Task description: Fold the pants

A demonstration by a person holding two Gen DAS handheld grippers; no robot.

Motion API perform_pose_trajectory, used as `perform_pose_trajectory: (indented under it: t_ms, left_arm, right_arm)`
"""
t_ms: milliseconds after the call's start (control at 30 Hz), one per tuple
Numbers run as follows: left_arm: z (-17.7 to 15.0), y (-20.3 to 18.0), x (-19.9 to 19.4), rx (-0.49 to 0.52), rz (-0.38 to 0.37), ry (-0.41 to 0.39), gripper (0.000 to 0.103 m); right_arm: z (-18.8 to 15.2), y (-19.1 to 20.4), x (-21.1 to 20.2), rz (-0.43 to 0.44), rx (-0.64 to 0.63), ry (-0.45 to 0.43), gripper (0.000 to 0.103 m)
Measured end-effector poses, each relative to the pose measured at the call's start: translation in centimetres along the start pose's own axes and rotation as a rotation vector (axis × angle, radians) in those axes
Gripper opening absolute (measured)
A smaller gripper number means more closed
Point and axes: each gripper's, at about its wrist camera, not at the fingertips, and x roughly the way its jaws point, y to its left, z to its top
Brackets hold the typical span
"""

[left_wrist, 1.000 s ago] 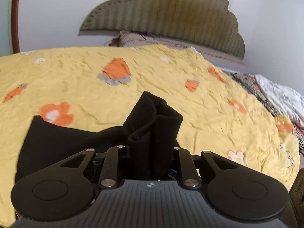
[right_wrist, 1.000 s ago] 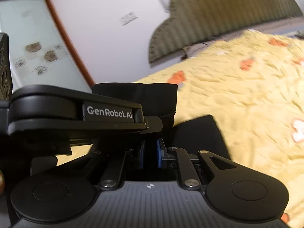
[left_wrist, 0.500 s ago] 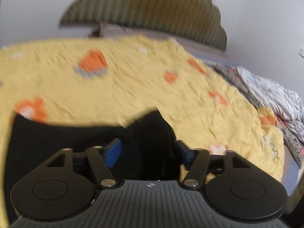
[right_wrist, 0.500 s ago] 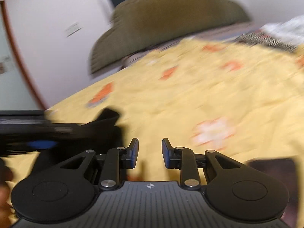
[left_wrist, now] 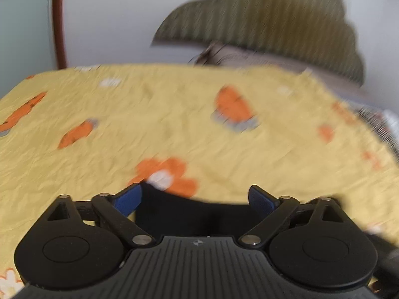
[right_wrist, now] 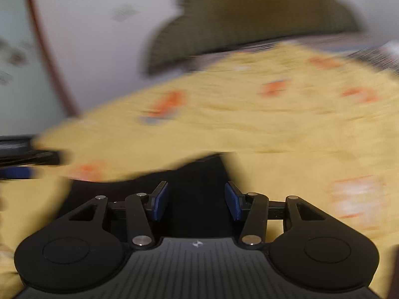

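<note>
- The bed, spread with a crumpled yellow cover [left_wrist: 174, 124] printed with orange shapes, fills most of both my views; a ribbed olive-green headboard with a scalloped top [left_wrist: 274, 22] stands at its far end against a pale wall.
- The black fabric pants [left_wrist: 199, 214] lie flat on the yellow cover, close under both my grippers; in the right view they [right_wrist: 197, 174] show as a dark patch, blurred at the edges.
- My left gripper [left_wrist: 195, 198] has just been opening: its blue-padded fingers [left_wrist: 127, 199] stand wide apart above the pants' edge, not pressing on the cloth.
- My right gripper [right_wrist: 197, 200] has also just been opening: its fingers [right_wrist: 159, 201] stand partly apart, the cloth showing dark between them, unclamped.
</note>
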Motion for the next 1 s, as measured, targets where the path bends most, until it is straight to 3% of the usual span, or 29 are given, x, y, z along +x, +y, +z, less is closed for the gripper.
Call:
perform_pose_trajectory:
  t_ms: [100, 233, 300, 367, 433, 500, 600, 633, 700, 767, 833, 900, 1000]
  left_arm:
    - [-0.5, 1.0, 1.2, 0.023, 0.093, 0.006, 0.087]
    - [-0.5, 0.6, 2.3, 0.071, 0.094, 0.000, 0.089]
    - [-0.7, 0.0, 3.6, 0.103, 0.129, 0.019, 0.085]
    - [-0.8, 0.2, 4.7, 0.101, 0.136, 0.035, 0.084]
    - [-0.8, 0.7, 4.7, 0.081, 0.135, 0.046, 0.080]
    - [-0.9, 1.1, 3.5, 0.040, 0.095, 0.009, 0.081]
    - [-1.0, 0.0, 3.1, 0.095, 0.087, -0.005, 0.086]
    - [-1.1, -0.5, 3.6, 0.121, 0.103, 0.003, 0.087]
    - [-1.3, -1.3, 5.0, 0.170, 0.134, 0.050, 0.081]
    - [-1.5, -1.3, 4.1, 0.164, 0.105, 0.059, 0.075]
    - [-2.0, -1.0, 1.5, 0.144, 0.050, 0.011, 0.079]
    - [-3.0, -1.0, -1.0, 0.144, 0.007, -0.017, 0.091]
    - [-5.3, -1.9, -3.3, 0.163, -0.022, -0.028, 0.093]
  right_arm:
    - [1.2, -1.0, -1.3, 0.033, 0.050, -0.039, 0.053]
    - [2.8, 0.5, 1.3, 0.024, -0.057, -0.021, 0.051]
    - [2.1, 1.0, 3.5, -0.112, -0.134, 0.029, 0.051]
    - [1.5, 0.3, 3.5, -0.215, -0.141, 0.010, 0.051]
    - [1.6, -0.5, 1.0, -0.172, -0.081, -0.053, 0.051]
    - [1.4, 0.0, -1.7, -0.061, -0.086, -0.098, 0.052]
    - [0.0, 1.4, -1.8, 0.097, -0.193, 0.001, 0.051]
    - [-0.5, 1.6, -0.8, 0.087, -0.207, 0.046, 0.051]
    - [-1.6, 1.1, 0.2, -0.011, -0.202, 0.053, 0.069]
    - [-1.6, 0.4, -1.6, -0.078, -0.146, -0.019, 0.068]
    - [-2.1, 0.5, -4.1, -0.138, -0.185, -0.094, 0.068]
    - [-2.9, 0.4, -6.0, -0.077, -0.199, -0.090, 0.068]
    - [-4.1, 0.2, -7.2, 0.043, -0.175, -0.045, 0.068]
